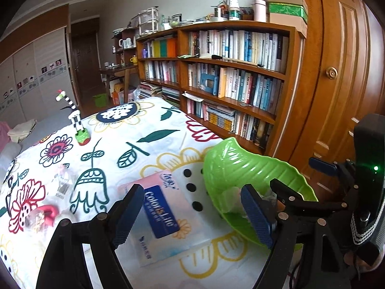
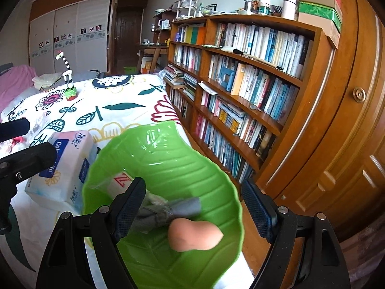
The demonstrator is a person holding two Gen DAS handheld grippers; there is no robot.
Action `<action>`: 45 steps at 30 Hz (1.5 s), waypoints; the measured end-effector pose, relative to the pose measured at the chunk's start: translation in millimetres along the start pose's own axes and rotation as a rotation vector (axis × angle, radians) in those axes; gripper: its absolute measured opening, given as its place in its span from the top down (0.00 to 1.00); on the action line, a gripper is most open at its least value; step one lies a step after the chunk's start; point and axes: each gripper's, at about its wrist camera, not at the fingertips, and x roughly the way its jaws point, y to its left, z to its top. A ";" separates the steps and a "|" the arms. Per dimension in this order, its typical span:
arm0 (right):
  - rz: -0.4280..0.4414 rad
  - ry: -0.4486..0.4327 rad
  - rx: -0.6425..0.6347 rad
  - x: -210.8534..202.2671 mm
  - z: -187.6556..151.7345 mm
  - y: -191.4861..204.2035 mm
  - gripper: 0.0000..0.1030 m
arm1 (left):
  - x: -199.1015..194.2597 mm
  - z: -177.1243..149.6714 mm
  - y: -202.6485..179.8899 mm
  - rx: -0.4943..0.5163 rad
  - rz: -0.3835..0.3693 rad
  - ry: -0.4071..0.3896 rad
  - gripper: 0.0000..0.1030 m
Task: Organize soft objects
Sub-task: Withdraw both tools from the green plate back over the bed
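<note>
Left gripper (image 1: 195,213) jaws wide apart, nothing between the pads. Below them, lower centre of the left wrist view, a tissue pack (image 1: 166,219) with a blue label lies flat on the floral tablecloth (image 1: 134,130). Green leaf-shaped bowl (image 1: 243,163) sits just right of the pack, at the table's right edge.

Right gripper (image 2: 192,208) also wide, holding nothing, hovering over the same bowl (image 2: 168,159), which fills the lower centre of the right wrist view. Inside the bowl: a peach-coloured soft blob (image 2: 192,237) at lower middle, a grey cloth item (image 2: 178,208) in clear wrap just above it, and a white packet with a red mark (image 2: 121,180) at the left inner wall. Can't tell what the packet is.

Left wrist view, lower left: a pink item in clear wrapping (image 1: 44,214) on the cloth, apart from the bowl. Another clear packet (image 1: 62,180) lies above it. Striped toy figure on a green base (image 1: 79,122) stands upright at upper left of the table. Bookshelf (image 1: 231,72) runs along the right.
</note>
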 end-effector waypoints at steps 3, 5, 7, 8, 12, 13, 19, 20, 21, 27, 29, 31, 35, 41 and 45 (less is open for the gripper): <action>0.019 -0.006 -0.010 -2.8 3.0 8.6 0.20 | -3.6 -2.3 8.1 -0.018 0.007 -0.004 0.17; 0.022 -0.010 -0.020 -4.4 5.3 15.4 0.20 | -6.2 -3.5 13.7 -0.030 0.013 -0.007 0.17; 0.029 -0.010 -0.027 -5.6 7.1 20.8 0.20 | -8.6 -5.2 20.2 -0.042 0.018 -0.009 0.17; 0.034 -0.011 -0.031 -6.3 8.0 24.3 0.20 | -9.8 -6.1 24.0 -0.049 0.020 -0.010 0.17; 0.046 -0.013 -0.049 -9.2 11.4 38.2 0.20 | -14.1 -10.8 34.5 -0.071 0.030 -0.013 0.17; 0.048 -0.013 -0.053 -9.6 11.9 41.2 0.20 | -15.2 -12.4 38.1 -0.078 0.034 -0.013 0.17; 0.063 -0.014 -0.087 -12.2 15.6 62.7 0.20 | -20.8 -21.1 58.2 -0.115 0.051 -0.011 0.17; 0.066 -0.015 -0.094 -12.9 16.0 66.9 0.20 | -21.9 -22.7 61.4 -0.121 0.055 -0.012 0.17; 0.068 -0.015 -0.099 -13.6 16.3 69.6 0.20 | -23.2 -24.5 65.7 -0.130 0.057 -0.012 0.17; 0.081 -0.014 -0.134 -15.8 18.8 91.4 0.20 | -29.8 -34.4 83.8 -0.164 0.071 -0.011 0.17; 0.091 -0.015 -0.143 -17.2 19.6 99.1 0.20 | -31.4 -37.6 91.0 -0.174 0.076 -0.010 0.17; 0.105 -0.017 -0.148 -18.6 19.8 106.1 0.20 | -34.2 -42.6 98.8 -0.186 0.086 -0.008 0.17; 0.193 -0.010 -0.146 -21.0 19.6 121.8 0.20 | -39.7 -53.5 118.7 -0.219 0.114 0.001 0.17; 0.306 -0.005 -0.171 -24.6 16.3 152.9 0.20 | -49.0 -71.5 153.0 -0.293 0.164 0.012 0.17; 0.354 -0.012 -0.192 -29.8 14.4 171.1 0.20 | -53.8 -85.0 173.2 -0.330 0.194 0.026 0.17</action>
